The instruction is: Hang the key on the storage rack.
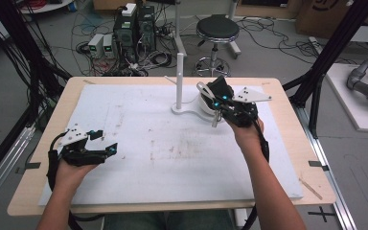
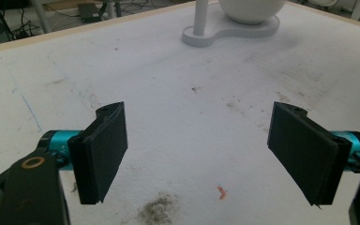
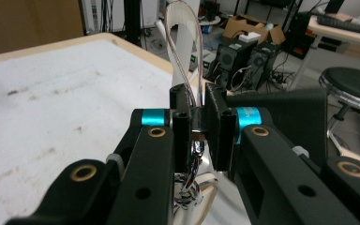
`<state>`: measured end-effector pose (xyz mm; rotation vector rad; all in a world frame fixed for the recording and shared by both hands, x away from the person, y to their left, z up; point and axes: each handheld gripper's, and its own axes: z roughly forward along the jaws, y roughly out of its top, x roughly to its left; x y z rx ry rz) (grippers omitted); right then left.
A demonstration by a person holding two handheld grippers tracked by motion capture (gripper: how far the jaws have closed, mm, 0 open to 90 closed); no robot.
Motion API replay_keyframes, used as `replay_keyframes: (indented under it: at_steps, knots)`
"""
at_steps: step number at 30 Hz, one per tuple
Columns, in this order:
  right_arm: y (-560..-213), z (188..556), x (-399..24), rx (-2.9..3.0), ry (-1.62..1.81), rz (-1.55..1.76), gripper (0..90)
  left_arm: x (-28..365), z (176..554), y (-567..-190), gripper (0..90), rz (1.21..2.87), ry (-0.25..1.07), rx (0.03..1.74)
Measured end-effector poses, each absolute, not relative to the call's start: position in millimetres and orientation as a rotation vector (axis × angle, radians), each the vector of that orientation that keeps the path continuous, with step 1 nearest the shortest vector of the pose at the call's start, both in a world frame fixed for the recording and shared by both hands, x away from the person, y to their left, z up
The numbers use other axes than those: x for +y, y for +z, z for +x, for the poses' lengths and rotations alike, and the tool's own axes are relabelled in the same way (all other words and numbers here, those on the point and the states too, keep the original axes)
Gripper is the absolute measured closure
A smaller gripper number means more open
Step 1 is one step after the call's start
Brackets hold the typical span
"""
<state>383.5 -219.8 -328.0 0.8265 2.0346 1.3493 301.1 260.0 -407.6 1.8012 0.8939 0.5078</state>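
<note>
Item: white stand (image 1: 187,109) with upright post and bowl, sitting near the surface's far edge.

Right gripper (image 3: 197,126): fingers pinching a thin metal loop (image 3: 183,42) above the stand; hanging it probably remains.

Left gripper (image 2: 206,150): fingers spread, idling near the left edge.

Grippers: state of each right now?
Left gripper: open, holding nothing, above the white mat.
Right gripper: shut on a thin metal loop.
</note>
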Motion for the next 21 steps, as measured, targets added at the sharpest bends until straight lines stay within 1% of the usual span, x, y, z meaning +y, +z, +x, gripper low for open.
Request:
replay_keyframes:
  at_steps: [11,21]
  knots:
    - [-297.6,399.0,-195.9,2.040,1.340,0.765,82.5,259.9,301.9,-407.9,20.4,1.800,0.501,0.893]
    - [-290.9,414.5,-166.0,2.060,1.279,0.705,82.5,259.3,301.7,-406.4,20.4,1.786,0.489,0.881]
